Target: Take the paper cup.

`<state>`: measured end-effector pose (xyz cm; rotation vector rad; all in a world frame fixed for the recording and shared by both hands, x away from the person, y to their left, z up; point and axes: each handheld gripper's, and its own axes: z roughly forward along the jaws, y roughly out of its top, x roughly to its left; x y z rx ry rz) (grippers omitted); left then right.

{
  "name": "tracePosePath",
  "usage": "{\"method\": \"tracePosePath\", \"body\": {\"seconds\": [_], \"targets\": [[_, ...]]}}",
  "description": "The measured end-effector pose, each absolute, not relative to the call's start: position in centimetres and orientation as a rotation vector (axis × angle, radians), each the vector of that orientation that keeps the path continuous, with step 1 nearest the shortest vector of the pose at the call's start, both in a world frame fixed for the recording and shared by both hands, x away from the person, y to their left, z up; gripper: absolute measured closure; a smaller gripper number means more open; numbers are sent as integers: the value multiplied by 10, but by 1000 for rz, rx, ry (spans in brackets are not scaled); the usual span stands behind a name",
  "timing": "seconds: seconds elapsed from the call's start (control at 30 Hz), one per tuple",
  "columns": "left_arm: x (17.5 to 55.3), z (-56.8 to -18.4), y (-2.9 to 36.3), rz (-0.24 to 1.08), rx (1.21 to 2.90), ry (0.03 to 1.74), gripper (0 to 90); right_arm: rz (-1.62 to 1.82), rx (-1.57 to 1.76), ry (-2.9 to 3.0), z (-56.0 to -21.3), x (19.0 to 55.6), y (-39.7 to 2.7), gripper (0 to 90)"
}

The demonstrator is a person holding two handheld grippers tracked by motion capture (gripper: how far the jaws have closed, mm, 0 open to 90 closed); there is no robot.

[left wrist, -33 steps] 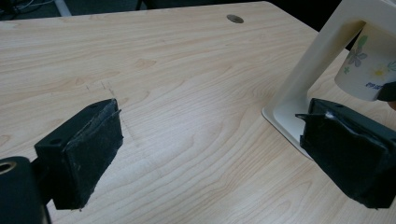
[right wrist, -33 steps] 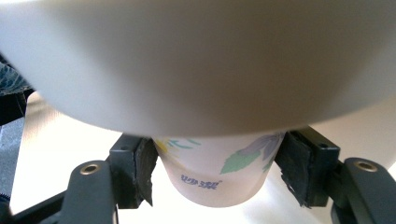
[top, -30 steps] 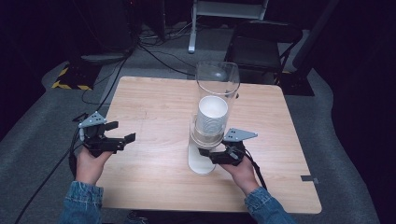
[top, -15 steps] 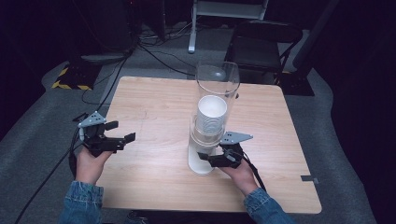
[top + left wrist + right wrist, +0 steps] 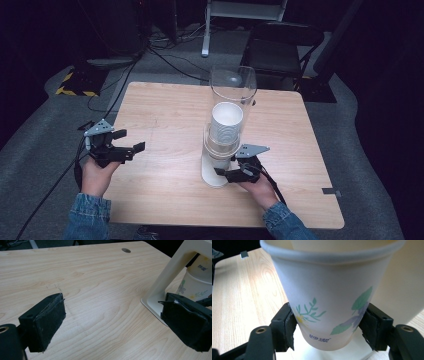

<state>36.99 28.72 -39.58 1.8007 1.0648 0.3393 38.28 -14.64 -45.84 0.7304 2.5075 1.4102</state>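
A white cup dispenser (image 5: pixel 212 172) with a clear tube (image 5: pixel 233 85) stands mid-table and holds a stack of paper cups (image 5: pixel 226 122). My right gripper (image 5: pixel 231 174) is at the dispenser's foot. In the right gripper view its pads (image 5: pixel 287 327) press both sides of the lowest flowered paper cup (image 5: pixel 329 290), so my right gripper (image 5: pixel 328 325) is shut on it. My left gripper (image 5: pixel 132 140) hovers open over the table's left edge, nothing between its jaws. In the left gripper view, my left gripper (image 5: pixel 112 315) faces the dispenser frame (image 5: pixel 172 272) and the cup (image 5: pixel 197 282).
The wooden table (image 5: pixel 165 110) has bare surface between the left gripper and the dispenser. A dark chair (image 5: pixel 280 45) and cables (image 5: pixel 165 55) lie on the floor beyond the far edge. A small cable hole (image 5: pixel 126 250) sits in the tabletop.
My right gripper has shifted slightly down and toward the person while holding the lowest cup. The left gripper has stayed put.
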Motion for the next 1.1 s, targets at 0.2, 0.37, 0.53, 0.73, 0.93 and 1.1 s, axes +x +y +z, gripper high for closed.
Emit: {"method": "tracePosePath", "body": {"seconds": [0.2, 0.37, 0.53, 0.73, 0.93, 1.1], "targets": [[372, -397, 285, 358, 1808, 1055, 56, 1395, 738, 2517, -459, 380, -152, 352], [376, -396, 282, 361, 1820, 1052, 57, 1372, 736, 2527, -460, 377, -156, 352], [380, -396, 279, 348, 1822, 1045, 57, 1343, 742, 2536, -461, 374, -163, 351], [386, -396, 275, 340, 1829, 1037, 57, 1307, 763, 2537, -459, 375, -176, 351], [390, -396, 272, 329, 1831, 1027, 57, 1292, 790, 2534, -454, 376, -189, 351], [392, -397, 269, 326, 1840, 1023, 57, 1275, 792, 2527, -448, 375, -197, 351]]}}
